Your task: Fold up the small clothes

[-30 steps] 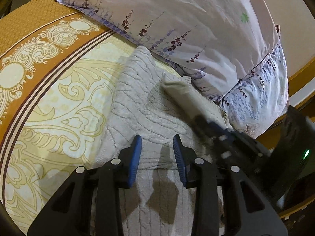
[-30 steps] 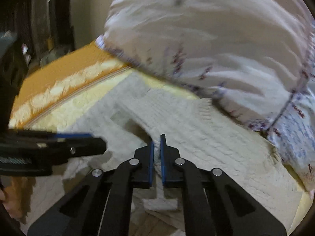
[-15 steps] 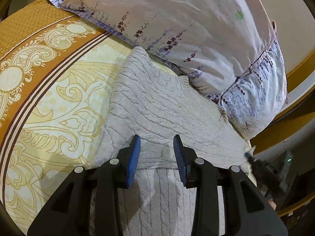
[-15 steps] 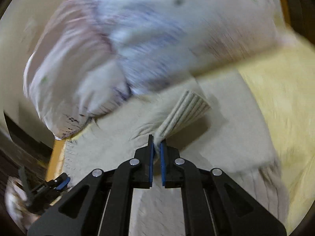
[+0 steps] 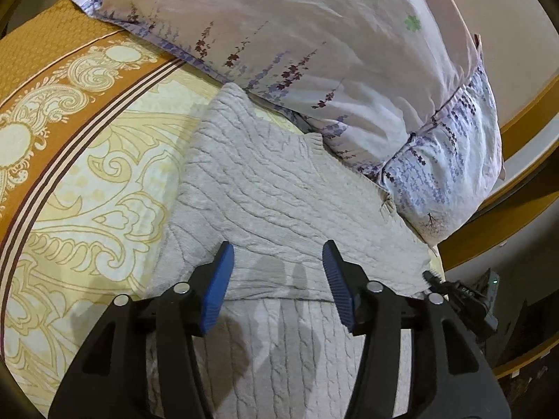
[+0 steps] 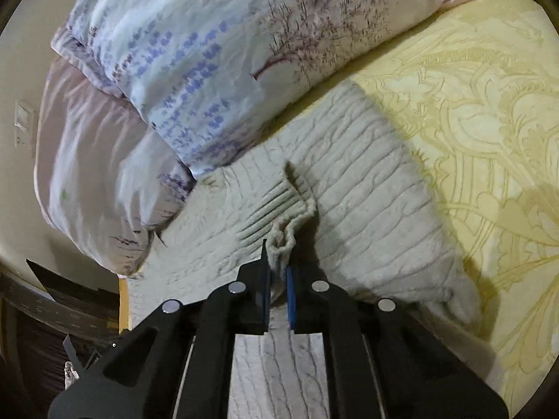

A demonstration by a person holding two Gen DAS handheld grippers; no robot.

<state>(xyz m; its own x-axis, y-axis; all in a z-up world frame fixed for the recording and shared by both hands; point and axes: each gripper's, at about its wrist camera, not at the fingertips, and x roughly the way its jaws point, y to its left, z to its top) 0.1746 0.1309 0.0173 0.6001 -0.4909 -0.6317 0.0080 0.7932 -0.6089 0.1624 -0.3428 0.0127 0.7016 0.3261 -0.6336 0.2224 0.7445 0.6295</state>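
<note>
Cable-knit sweater (image 5: 265,188), pale grey-beige, spread flat on the bed, upper edge tucked against the floral pillow (image 5: 314,45). Soft, thick knit; raised wavy cable lines running across the upper panel, straight vertical cables on the lower part nearest the camera. One fold line crossing the garment just ahead of the left gripper (image 5: 276,276), upper layer lying over the lower. Ribbed hem visible at the far edge near the pillow.

Left gripper hovering low over the fold, jaws wide apart, nothing between the blue ridged pads (image 5: 218,284). Shadows of the fingers falling on the knit below.

Right gripper (image 6: 277,276) with jaws narrow, pinching a bunched ribbed cuff (image 6: 286,216) of the same sweater (image 6: 367,192); rib lines fanning out from the pinch, edge crumpled into small waves between the pads. Sleeve laid across the body of the garment.

Bedsheet (image 5: 87,181): smooth printed cotton, cream-yellow with pale scrollwork, orange band and dark stripes along one side. In the right wrist view the same sheet (image 6: 489,122) shows yellow with leaf outlines. Pillow (image 6: 209,63) soft, creased, white-lilac with purple sprigs and a branching tree print. Wooden bed frame (image 5: 517,209), orange-brown, curving past the pillow.
</note>
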